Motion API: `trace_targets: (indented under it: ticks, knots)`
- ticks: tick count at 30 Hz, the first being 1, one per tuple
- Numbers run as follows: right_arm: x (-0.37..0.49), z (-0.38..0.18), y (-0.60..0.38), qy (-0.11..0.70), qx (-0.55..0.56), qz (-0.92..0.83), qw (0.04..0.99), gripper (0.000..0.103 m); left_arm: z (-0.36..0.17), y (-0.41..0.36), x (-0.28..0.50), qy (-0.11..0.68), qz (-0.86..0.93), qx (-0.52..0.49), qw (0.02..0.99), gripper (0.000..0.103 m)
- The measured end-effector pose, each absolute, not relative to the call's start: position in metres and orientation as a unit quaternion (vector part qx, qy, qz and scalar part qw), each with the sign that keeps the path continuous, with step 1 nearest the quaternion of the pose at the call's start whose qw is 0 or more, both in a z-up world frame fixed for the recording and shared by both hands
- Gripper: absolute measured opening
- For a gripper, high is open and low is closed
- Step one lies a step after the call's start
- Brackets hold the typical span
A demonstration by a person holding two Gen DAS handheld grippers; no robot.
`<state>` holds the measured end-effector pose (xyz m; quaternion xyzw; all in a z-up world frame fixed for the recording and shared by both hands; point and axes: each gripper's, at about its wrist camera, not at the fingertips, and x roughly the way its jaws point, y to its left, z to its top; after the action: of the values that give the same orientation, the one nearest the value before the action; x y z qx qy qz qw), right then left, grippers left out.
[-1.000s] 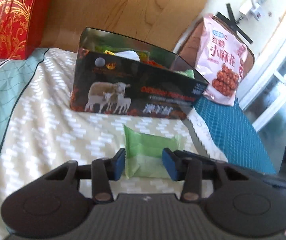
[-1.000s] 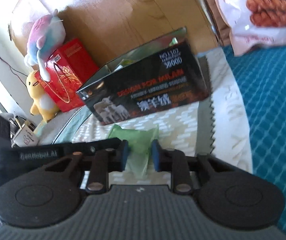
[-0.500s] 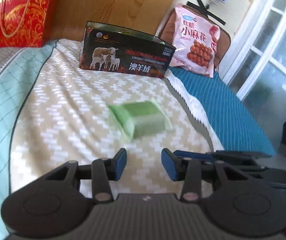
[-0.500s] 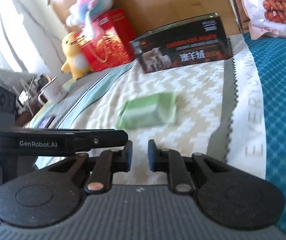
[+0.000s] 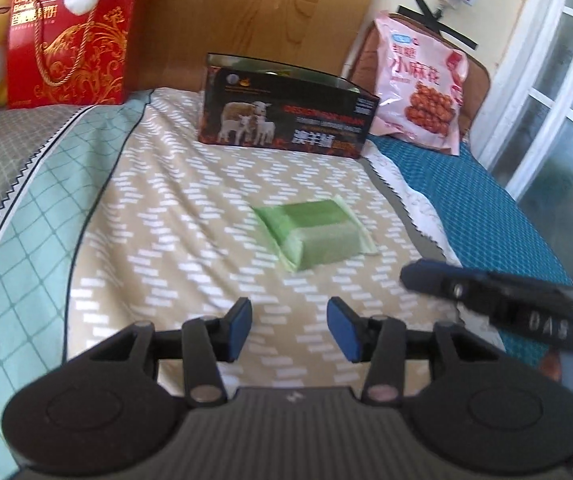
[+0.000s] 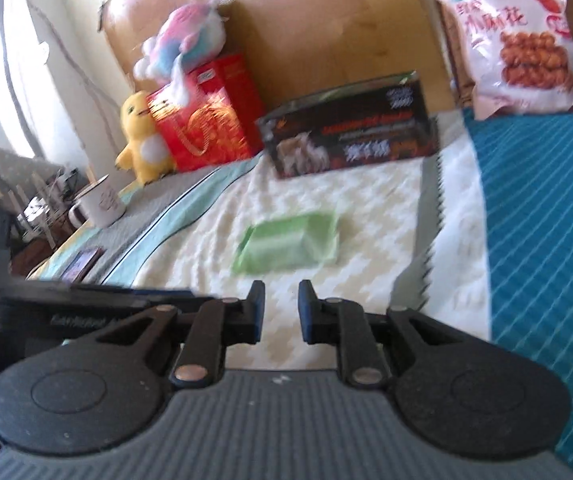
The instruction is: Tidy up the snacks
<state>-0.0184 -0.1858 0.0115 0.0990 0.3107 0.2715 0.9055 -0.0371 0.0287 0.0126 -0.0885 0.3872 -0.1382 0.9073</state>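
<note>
A green wrapped snack pack (image 5: pixel 315 233) lies flat on the patterned bed cover, also seen in the right wrist view (image 6: pixel 288 243). Behind it stands an open black box with sheep pictures (image 5: pixel 286 117) (image 6: pixel 350 136) holding snacks. My left gripper (image 5: pixel 289 330) is open and empty, a short way in front of the pack. My right gripper (image 6: pixel 281 312) is open with a narrow gap and empty, also short of the pack; its body shows in the left wrist view (image 5: pixel 502 300).
A pink snack bag (image 5: pixel 422 92) (image 6: pixel 522 40) leans at the head of the bed. A red gift box (image 5: pixel 66 40) (image 6: pixel 206 112), a yellow plush (image 6: pixel 142 140) and a pastel plush (image 6: pixel 182 44) stand at the left. A white mug (image 6: pixel 100 202) sits beside the bed.
Both grippers have pulled back from the black box. The right gripper let go of the green pack, which now lies on the bed cover away from both.
</note>
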Motion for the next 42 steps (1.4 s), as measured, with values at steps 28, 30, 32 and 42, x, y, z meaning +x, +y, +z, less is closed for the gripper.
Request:
trace_targets:
  ticks: [28, 30, 32, 42]
  knots:
    - [0.05, -0.015, -0.191, 0.376, 0.237, 0.299, 0.845, 0.026, 0.005, 0.04, 0.023, 0.394, -0.175, -0.168, 0.886, 0.038]
    - [0.044, -0.014, -0.19, 0.376, 0.23, 0.303, 0.845, 0.026, 0.005, 0.042, 0.018, 0.397, -0.183, -0.171, 0.883, 0.037]
    - [0.037, -0.013, -0.192, 0.381, 0.226, 0.308, 0.842, 0.026, 0.005, 0.045, 0.01, 0.403, -0.192, -0.176, 0.877, 0.037]
    - [-0.03, -0.008, -0.205, 0.409, 0.168, 0.368, 0.818, 0.027, 0.006, 0.042, -0.055, 0.425, -0.267, -0.143, 0.853, 0.037]
